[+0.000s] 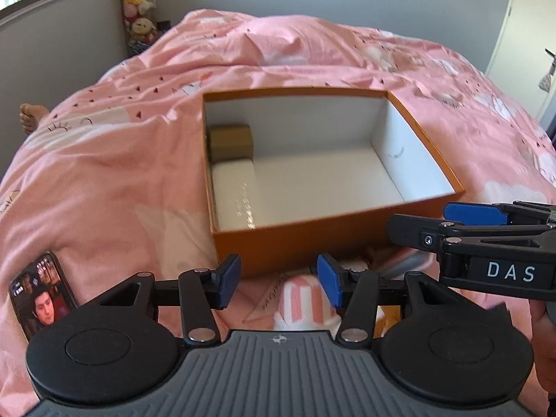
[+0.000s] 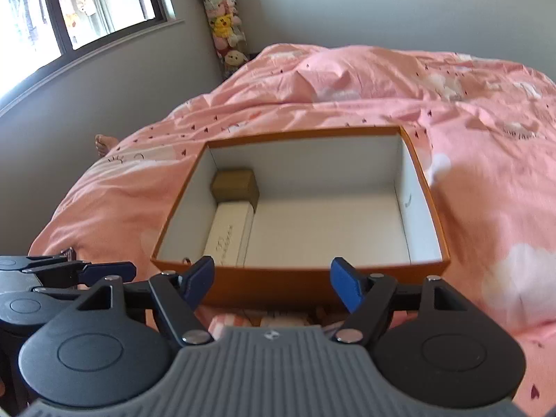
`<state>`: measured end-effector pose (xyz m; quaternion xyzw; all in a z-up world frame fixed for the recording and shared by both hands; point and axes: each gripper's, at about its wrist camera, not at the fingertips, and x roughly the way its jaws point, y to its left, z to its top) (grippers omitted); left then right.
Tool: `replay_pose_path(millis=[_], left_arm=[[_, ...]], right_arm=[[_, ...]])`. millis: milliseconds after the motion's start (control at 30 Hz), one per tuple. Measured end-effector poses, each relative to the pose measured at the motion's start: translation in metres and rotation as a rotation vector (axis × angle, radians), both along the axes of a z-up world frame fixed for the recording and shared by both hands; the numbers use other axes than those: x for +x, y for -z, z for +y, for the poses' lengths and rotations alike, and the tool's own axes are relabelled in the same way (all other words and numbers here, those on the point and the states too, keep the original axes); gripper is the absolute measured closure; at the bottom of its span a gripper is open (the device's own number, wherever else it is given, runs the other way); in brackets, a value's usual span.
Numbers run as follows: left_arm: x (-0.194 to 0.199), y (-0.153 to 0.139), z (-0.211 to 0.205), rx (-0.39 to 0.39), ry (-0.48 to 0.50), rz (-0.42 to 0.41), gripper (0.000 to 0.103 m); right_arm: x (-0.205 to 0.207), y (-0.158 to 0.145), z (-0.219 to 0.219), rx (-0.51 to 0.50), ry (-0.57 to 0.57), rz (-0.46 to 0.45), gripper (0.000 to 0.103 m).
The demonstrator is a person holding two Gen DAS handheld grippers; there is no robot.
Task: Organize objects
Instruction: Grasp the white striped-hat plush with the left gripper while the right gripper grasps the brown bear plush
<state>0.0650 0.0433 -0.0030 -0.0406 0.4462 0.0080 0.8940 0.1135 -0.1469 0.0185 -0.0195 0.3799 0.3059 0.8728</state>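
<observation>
With a brown carton (image 2: 235, 185) and a white case (image 2: 227, 234) already seated along the left wall of the orange box (image 2: 323, 286) on the bed (image 2: 486, 173), both left tongs (image 1: 278, 282) and right tongs (image 2: 272, 283) stand wide and empty, and a striped item (image 1: 302, 304) before the box appears left to pack.

Walls: we see plain grey wall (image 2: 312, 10).
Window: dark-framed window (image 2: 87, 10), daylight pouring in.
Bed: pink patterned duvet (image 1: 312, 55).
Corner: stacked plush toys (image 2: 224, 24).
</observation>
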Motion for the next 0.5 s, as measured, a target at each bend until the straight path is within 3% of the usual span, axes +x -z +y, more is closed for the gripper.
replay_pose_path(millis=[67,233,300,500], left_arm=[[-0.006,0.009,-0.004,-0.006,0.058,0.059,0.043],[-0.017,0.032,-0.007,-0.039,0.138,0.198,0.043],[-0.021,0.039,-0.007,-0.063,0.152,0.236,0.044],[-0.024,0.044,-0.015,-0.072,0.185,0.224,0.045]], right_arm=[[-0.008,0.009,-0.009,-0.026,0.013,0.034,0.029],[-0.022,0.031,-0.027,-0.104,0.041,0.105,0.049],[-0.028,0.039,-0.034,-0.123,0.045,0.14,0.052],[-0.035,0.053,-0.049,-0.154,0.07,0.186,0.055]])
